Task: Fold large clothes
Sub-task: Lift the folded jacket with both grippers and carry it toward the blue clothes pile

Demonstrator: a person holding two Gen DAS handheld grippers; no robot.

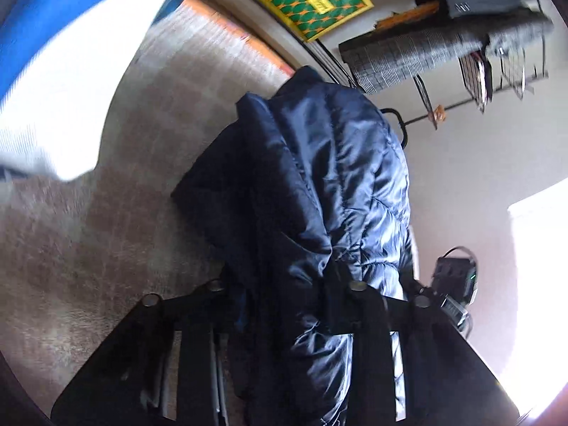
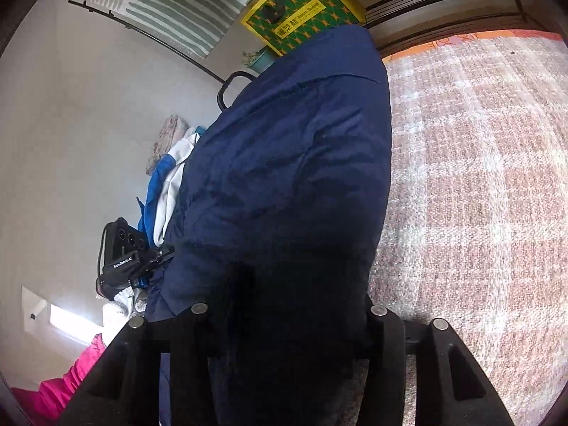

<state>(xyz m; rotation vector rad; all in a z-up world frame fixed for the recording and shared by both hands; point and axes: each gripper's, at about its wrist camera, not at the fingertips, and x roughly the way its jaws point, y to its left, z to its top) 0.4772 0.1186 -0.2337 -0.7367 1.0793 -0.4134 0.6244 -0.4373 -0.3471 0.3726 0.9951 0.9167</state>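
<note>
Item: navy puffer jacket, quilted, shiny. Loc: bunched btwn both grippers, hanging over pinkish woven rug.

L gripper: jaws narrowed to a small gap, jacket fabric packed btwn them, pads pressing on it.

R gripper: jaws partly closed, wider than L, thick fold of same jacket filling the gap; fingertips hidden under cloth.

Bkgd: yellow-green box, wire rack.

Left tool: fingers closed on padded navy jacket, fabric bunched between them, pointing downward. Right tool: fingers clamped on the same jacket, tilted down, fabric filling the gap
</note>
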